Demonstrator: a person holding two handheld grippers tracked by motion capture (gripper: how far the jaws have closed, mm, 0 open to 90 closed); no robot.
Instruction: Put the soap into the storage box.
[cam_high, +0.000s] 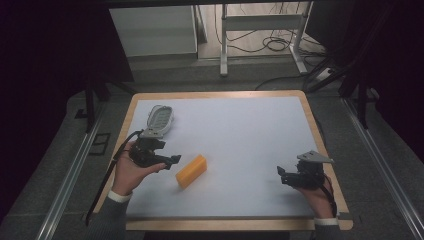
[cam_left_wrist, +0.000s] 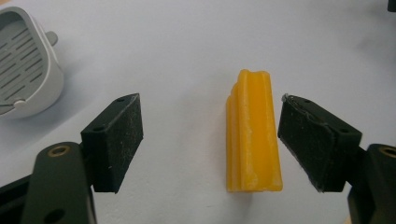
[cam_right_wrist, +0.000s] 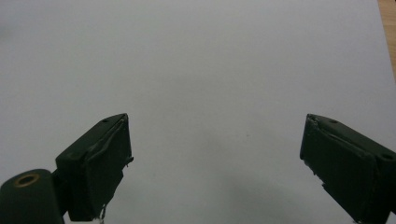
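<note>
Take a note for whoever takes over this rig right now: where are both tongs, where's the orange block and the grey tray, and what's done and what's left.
Left tongs: open, straddling the orange block, which lies nearer their right-hand jaw in the left gripper view; no contact visible.
Right tongs: open, holding nothing, over bare white mat near the table's right edge.
Orange block: flat on the mat, left of centre.
Grey slotted tray: far left of the mat, beyond the left tongs, nothing visible in it.
Done: left tongs lined up on the block.
Left: probably close on the block and lift it; the tray looks like a likely destination.
</note>
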